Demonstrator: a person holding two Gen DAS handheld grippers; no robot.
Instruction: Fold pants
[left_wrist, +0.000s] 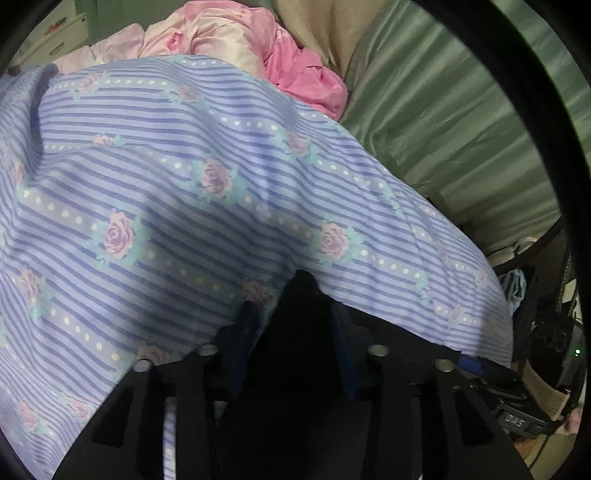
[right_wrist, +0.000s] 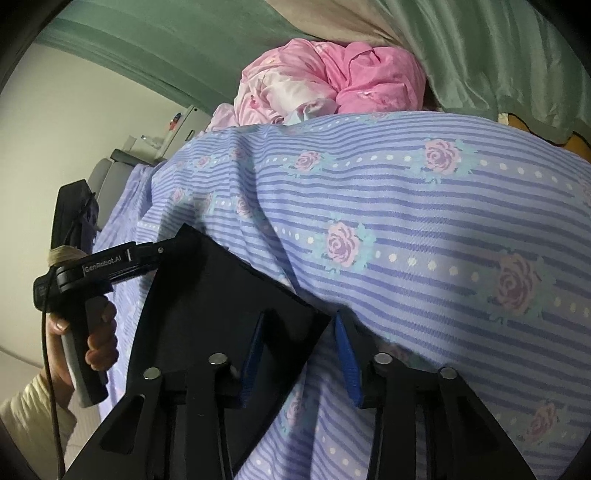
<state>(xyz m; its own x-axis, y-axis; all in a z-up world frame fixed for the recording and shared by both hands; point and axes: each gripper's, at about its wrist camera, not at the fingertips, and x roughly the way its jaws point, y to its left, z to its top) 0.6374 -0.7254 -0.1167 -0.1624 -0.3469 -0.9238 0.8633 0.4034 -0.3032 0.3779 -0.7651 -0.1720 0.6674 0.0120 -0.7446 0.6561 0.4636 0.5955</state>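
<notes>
Over striped pants (right_wrist: 424, 229), left hand (right_wrist: 92, 332) gripping handle

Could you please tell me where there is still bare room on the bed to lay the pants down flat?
The green sheet to the right of the striped floral pants looks bare, up to the beige pillow. It is crowded behind the pants, where the pink bedding is heaped. What lies under the pants is hidden.

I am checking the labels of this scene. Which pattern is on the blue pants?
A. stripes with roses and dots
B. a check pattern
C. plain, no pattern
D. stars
A: the pants show blue stripes, pink roses and rows of pale dots in both wrist views.
</notes>
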